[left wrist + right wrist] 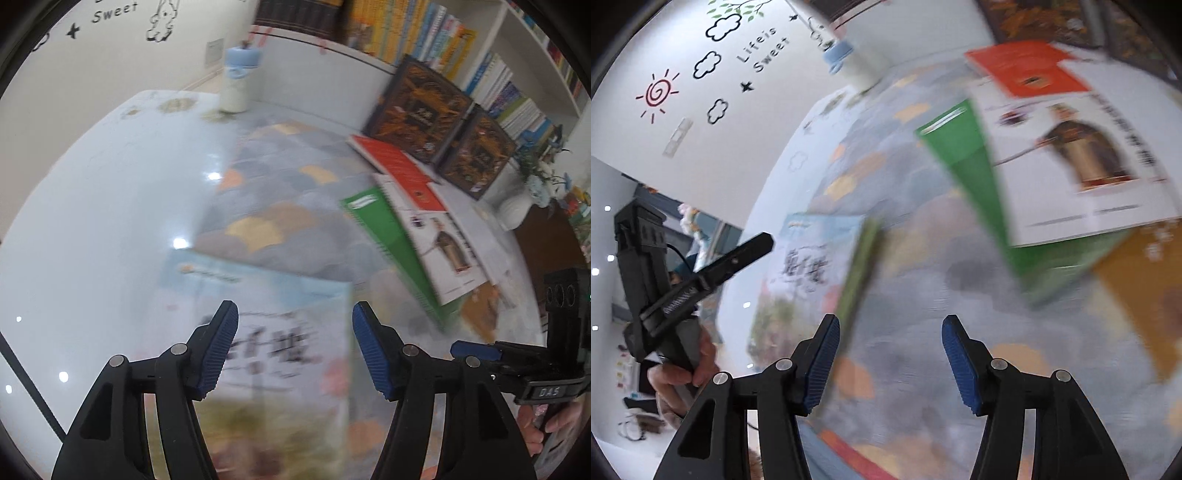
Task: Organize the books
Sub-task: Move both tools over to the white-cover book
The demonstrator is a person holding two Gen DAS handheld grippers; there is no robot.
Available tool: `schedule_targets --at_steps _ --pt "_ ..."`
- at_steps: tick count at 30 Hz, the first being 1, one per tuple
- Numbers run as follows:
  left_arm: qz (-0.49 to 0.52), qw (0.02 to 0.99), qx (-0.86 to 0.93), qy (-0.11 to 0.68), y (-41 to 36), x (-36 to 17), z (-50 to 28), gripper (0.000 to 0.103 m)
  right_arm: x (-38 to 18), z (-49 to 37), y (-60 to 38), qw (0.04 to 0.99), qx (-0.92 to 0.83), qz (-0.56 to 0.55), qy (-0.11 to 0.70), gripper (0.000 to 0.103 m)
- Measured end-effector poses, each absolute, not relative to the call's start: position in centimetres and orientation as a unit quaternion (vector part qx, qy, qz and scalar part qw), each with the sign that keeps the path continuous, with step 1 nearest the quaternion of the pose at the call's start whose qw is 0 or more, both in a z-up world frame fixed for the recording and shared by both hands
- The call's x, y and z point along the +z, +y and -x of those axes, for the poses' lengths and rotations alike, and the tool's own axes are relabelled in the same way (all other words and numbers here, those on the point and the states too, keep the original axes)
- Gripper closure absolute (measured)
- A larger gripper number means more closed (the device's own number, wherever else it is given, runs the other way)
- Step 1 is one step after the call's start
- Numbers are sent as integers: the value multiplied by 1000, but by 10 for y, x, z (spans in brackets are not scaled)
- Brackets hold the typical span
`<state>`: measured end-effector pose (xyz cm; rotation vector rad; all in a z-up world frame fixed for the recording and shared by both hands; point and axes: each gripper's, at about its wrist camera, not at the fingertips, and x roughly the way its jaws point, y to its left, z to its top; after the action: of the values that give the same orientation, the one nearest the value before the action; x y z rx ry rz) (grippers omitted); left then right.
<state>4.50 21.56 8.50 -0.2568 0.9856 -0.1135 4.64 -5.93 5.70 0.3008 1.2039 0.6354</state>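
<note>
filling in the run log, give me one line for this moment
left hand-held gripper: open, empty, over pale blue book | right hand-held gripper: open, empty | green book, white book: stacked

1. My left gripper (293,345) tilts downward, its two blue-padded fingers (221,347) apart, nothing pressed between them.
2. My right gripper (890,360) also tilts downward, jaws apart and gripping nothing.
3. In the right wrist view, my left hand (683,376) wraps its gripper's dark handle at the left edge.
4. In the left wrist view, my right hand (546,424) shows at the lower right, fingers around its handle.
</note>
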Motion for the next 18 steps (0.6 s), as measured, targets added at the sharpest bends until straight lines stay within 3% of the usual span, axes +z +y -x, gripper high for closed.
schedule_targets --at_steps 18 --pt "99 873 -177 443 -23 85 -154 40 70 -159 -305 883 126 -180 415 47"
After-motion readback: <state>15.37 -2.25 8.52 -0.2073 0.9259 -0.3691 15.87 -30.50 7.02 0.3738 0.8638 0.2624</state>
